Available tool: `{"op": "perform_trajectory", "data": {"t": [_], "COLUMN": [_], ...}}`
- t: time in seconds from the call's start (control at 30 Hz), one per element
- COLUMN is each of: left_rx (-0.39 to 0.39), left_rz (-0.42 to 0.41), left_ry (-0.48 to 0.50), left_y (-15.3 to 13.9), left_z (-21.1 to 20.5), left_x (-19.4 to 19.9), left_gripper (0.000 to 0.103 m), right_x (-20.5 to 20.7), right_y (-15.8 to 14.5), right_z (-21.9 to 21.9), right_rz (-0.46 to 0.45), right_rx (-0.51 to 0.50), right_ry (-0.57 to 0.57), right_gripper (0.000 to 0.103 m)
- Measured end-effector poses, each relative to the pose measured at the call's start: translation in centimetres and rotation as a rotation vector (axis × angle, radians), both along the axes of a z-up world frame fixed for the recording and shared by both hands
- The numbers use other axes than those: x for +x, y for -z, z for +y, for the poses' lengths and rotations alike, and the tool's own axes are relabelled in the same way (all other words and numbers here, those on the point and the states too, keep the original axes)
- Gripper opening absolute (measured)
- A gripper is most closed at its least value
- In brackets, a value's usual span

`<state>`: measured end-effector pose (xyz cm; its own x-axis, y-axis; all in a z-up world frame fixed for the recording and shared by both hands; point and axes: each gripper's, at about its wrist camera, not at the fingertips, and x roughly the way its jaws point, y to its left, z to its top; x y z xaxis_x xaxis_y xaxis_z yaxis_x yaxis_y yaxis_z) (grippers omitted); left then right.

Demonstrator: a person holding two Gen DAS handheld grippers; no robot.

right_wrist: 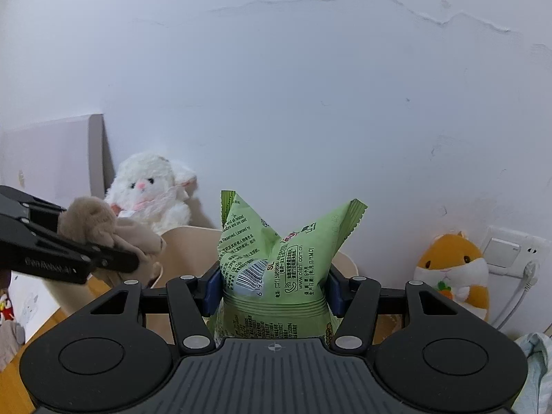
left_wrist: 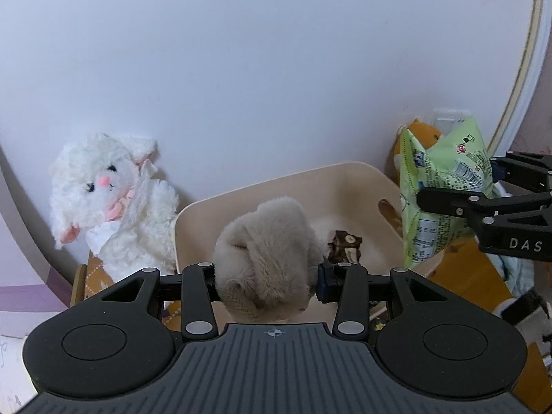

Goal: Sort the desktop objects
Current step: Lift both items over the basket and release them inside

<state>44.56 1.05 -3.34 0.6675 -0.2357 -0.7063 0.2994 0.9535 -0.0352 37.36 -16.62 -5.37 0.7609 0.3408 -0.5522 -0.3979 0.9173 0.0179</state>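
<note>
My left gripper [left_wrist: 269,277] is shut on a beige plush toy [left_wrist: 267,252], held above the near rim of a cream bin [left_wrist: 276,186]. The same toy [right_wrist: 100,227] shows at the left of the right wrist view, in the left gripper [right_wrist: 114,258]. My right gripper [right_wrist: 274,291] is shut on a green snack bag [right_wrist: 276,262], its top corners sticking up. In the left wrist view that bag [left_wrist: 438,186] hangs over the bin's right edge, clamped by the right gripper [left_wrist: 459,186]. A dark brown wrapper [left_wrist: 346,246] lies inside the bin.
A white plush rabbit [left_wrist: 110,200] leans on the wall left of the bin. An orange hamster plush [right_wrist: 455,269] sits by a wall socket [right_wrist: 507,252] at the right. Light blue cloth [right_wrist: 538,369] lies at the far right on the wooden desktop [left_wrist: 459,269].
</note>
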Motion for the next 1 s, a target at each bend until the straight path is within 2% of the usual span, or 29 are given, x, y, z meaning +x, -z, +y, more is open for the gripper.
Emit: {"op": "perform_trajectory", "data": {"t": [0.2, 0.4, 0.7, 0.77, 0.83, 0.9, 1.0], "left_rx": [0.014, 0.063, 0.103, 0.095, 0.085, 0.086, 0.092], "left_rz": [0.070, 0.103, 0.169, 0.180, 0.181, 0.166, 0.124], "left_ry": [-0.032, -0.034, -0.025, -0.024, -0.016, -0.016, -0.038], "left_y": [2.8, 5.1, 8.0, 8.3, 8.3, 8.0, 7.3], "left_z": [-1.0, -1.8, -2.7, -2.7, -2.7, -2.7, -2.3], "left_x": [2.3, 3.2, 3.6, 3.5, 3.4, 3.0, 2.5], "left_gripper": [0.042, 0.042, 0.047, 0.049, 0.056, 0.069, 0.077], "right_x": [2.9, 5.2, 5.5, 5.5, 5.6, 5.3, 4.8], "right_y": [2.9, 6.0, 8.6, 8.8, 8.8, 8.8, 8.6], "right_z": [1.3, 2.1, 3.3, 3.4, 3.5, 3.5, 3.0], "right_rz": [0.076, 0.133, 0.183, 0.197, 0.202, 0.204, 0.189], "right_rx": [-0.011, -0.090, -0.194, -0.207, -0.209, -0.215, -0.229], "right_ry": [0.046, 0.069, 0.027, 0.020, 0.016, 0.001, -0.008], "right_gripper": [0.056, 0.056, 0.058, 0.064, 0.072, 0.078, 0.090]}}
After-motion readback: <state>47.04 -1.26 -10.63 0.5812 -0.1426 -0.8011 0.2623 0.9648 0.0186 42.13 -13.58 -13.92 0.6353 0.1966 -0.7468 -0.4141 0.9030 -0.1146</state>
